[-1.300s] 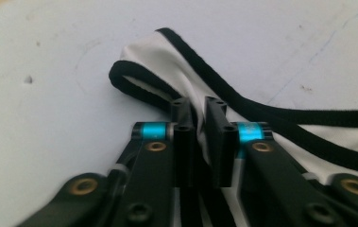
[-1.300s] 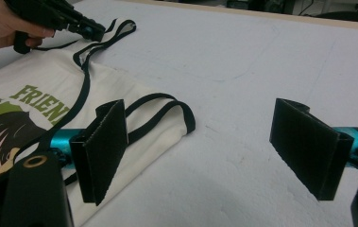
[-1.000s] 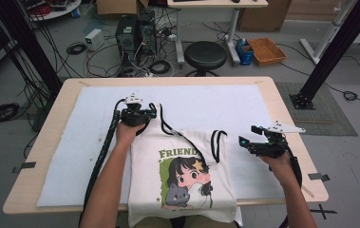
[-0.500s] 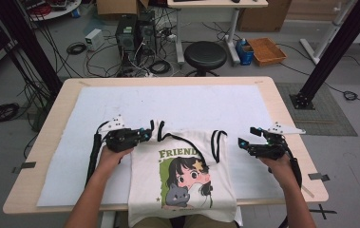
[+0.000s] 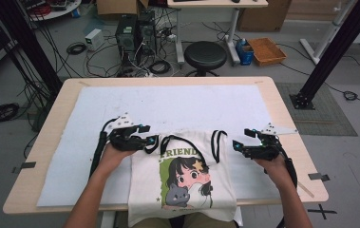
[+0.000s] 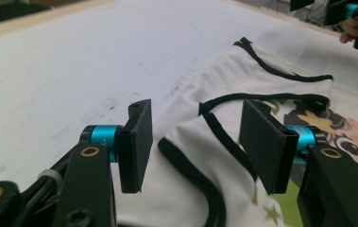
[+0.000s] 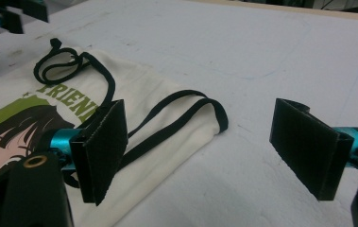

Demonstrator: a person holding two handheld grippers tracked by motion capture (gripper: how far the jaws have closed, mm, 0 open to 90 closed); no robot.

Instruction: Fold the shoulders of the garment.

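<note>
A white cloth piece (image 5: 182, 185) with a cartoon girl print, green FRIEND lettering and black-edged straps lies on the white mat (image 5: 177, 107), its lower end hanging over the table's near edge. My left gripper (image 5: 152, 142) lies at the cloth's top left corner. In the left gripper view the left gripper (image 6: 198, 118) has just been opening; a black-trimmed fold (image 6: 200, 142) sits between its pads without being pressed. My right gripper (image 5: 237, 146) hovers just off the cloth's top right corner. In the right gripper view the right gripper (image 7: 200, 118) stands open, with the strap loop (image 7: 186, 111) beside its left pad.
The wooden table (image 5: 287, 123) shows past the mat on all sides. Beyond its far edge stand a black stool (image 5: 205, 53), computer towers (image 5: 132, 35) and loose cables. A black frame post (image 5: 332, 50) rises at the right. Bare mat lies behind both grippers.
My left gripper has moved from the cloth's top middle to its top left corner, nearer the person, and its jaws have opened, letting go of the strap. The right gripper has stayed put.
</note>
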